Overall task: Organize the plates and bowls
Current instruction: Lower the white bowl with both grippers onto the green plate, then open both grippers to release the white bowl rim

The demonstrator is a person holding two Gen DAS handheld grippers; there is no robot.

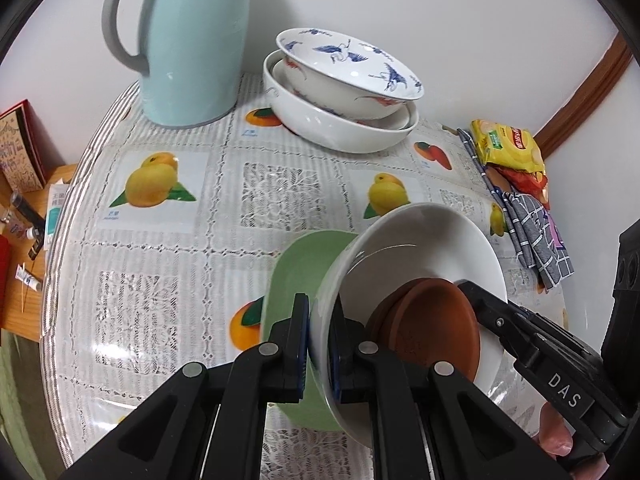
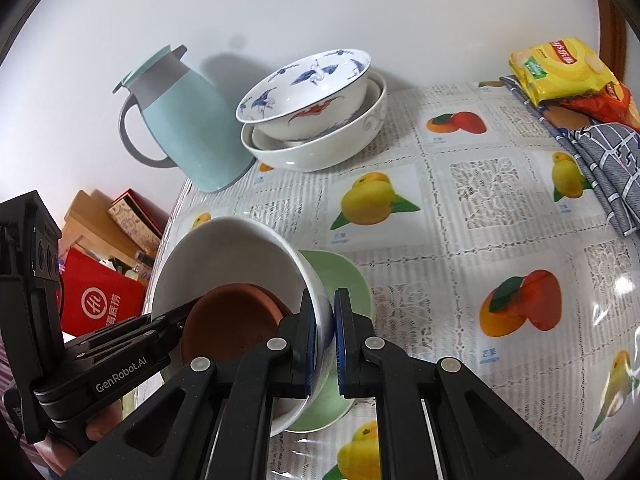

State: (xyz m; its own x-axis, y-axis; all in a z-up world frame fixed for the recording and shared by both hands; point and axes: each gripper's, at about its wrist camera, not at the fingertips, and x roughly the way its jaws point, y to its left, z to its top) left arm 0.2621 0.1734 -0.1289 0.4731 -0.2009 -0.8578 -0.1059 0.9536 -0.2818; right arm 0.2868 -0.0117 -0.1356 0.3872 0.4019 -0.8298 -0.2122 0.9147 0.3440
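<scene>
Two stacks: crane-patterned bowls [image 1: 344, 92] nested by the wall, done. White bowl [image 1: 420, 248] with brown saucer [image 1: 432, 328], over green plate [image 1: 296, 272], pinched by left claw [image 1: 320, 344] and right claw [image 2: 326, 344], unplaced.

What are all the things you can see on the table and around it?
white bowl: 1, white, held tilted at its rim by both tongs
brown saucer: at least 1, brown, inside it
green plate: 1, green, underneath
stacked bowls: 3 or so, white with blue-red patterns, back
jug: 1, pale blue, back left
snack packets: 2, yellow and red, right
cloth: 1, grey checked, right
left tongs: 1, black
right tongs: 1, black
</scene>
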